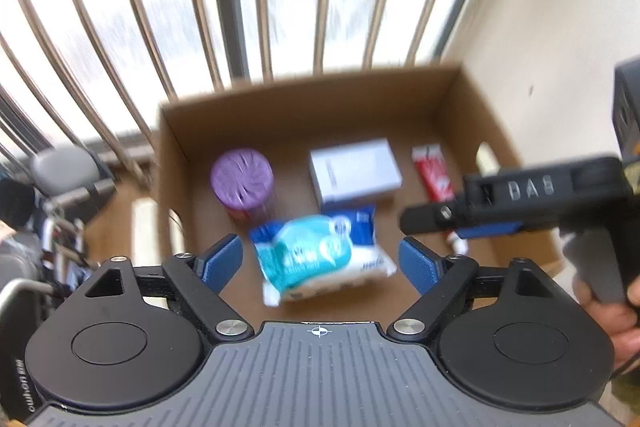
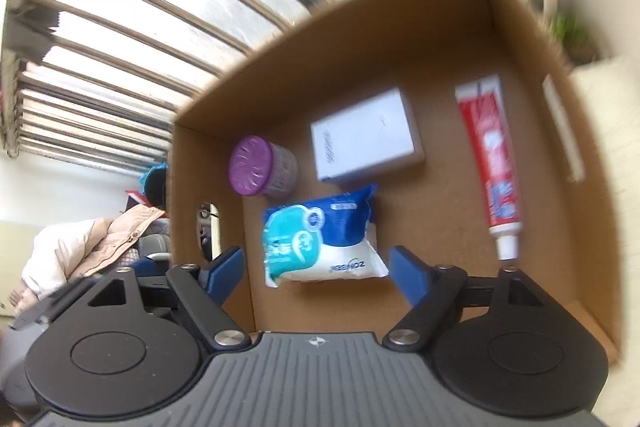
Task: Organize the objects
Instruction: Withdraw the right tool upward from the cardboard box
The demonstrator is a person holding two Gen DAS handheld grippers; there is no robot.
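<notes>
Left gripper (image 1: 320, 261), right gripper (image 2: 318, 269) gape empty; tissue pack (image 2: 320, 237) (blurred) apparently on cardboard box (image 2: 320, 67) floor.

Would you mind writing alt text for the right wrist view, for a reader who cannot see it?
An open cardboard box holds four items on its floor: a purple-lidded container, a white box, a blue and teal wipes pack and a red toothpaste tube. The right gripper hangs above with fingers spread, holding nothing; barred windows lie behind.

We count four things in one cardboard box (image 2: 360, 27): one purple-lidded jar (image 2: 262, 167), one white carton (image 2: 366, 137), one toothpaste tube (image 2: 490, 155), one blue tissue pack (image 2: 320, 239).
</notes>
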